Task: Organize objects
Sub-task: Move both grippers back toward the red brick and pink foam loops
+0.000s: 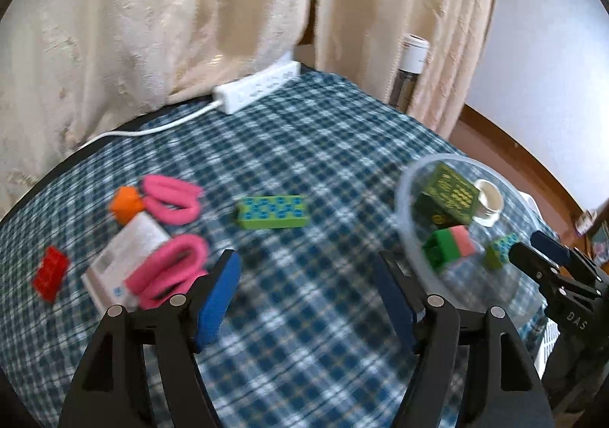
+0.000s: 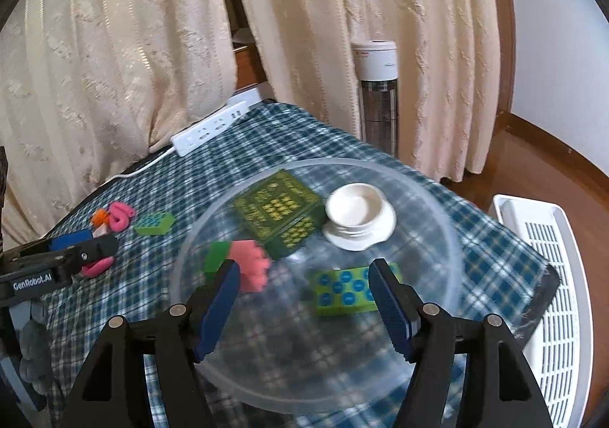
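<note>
Both grippers tilt downward over the checked worktop [image 1: 304,146].
The left gripper [image 1: 306,298], jaws released and empty, hangs lower centre; the right gripper [image 2: 304,302], jaws released, hovers over the clear plastic bowl [image 2: 437,207].

Getting soft, even daylight through the cream curtains [image 2: 114,58], no hard shadows. Seeing motion blur on the checked bench [image 1: 304,146] and the pink loops [image 1: 171,195]; clear bowl [image 2: 449,222] smearing too. Bending heavily at fisheye edges, vignetting black in corners. Catching mild glare on the white cup [image 2: 359,216].
</note>
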The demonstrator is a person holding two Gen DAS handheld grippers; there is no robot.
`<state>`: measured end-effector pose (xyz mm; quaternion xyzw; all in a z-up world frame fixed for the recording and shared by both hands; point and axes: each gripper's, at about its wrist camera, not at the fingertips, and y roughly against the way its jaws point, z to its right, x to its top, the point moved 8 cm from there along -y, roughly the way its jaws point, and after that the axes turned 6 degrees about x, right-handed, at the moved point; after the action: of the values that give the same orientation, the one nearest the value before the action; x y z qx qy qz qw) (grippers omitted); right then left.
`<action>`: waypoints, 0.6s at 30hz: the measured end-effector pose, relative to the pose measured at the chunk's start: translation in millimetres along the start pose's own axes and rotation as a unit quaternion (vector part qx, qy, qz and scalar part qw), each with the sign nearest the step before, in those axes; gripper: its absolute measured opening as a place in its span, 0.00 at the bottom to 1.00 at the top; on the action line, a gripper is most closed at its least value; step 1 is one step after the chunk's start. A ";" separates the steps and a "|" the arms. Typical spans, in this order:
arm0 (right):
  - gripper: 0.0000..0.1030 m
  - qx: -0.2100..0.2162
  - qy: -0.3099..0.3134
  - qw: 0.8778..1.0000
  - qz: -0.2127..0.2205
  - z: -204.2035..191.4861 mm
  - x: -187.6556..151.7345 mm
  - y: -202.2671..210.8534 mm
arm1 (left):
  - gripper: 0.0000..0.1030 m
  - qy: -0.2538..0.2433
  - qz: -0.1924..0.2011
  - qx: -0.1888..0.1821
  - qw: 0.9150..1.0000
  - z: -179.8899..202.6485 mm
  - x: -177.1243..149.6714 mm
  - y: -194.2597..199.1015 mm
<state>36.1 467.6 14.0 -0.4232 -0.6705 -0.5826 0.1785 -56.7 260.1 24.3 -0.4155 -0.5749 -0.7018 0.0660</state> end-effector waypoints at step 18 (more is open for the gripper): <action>0.72 0.091 0.058 0.993 -0.039 -105.7 -1.4 -30.4 | 0.73 0.090 0.002 0.073 0.993 -125.9 -21.9 17.4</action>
<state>-13.4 369.6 21.0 -0.3439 -0.7251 -0.5496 0.2321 -96.4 137.4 23.7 -0.3461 -0.6156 -0.6920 0.1493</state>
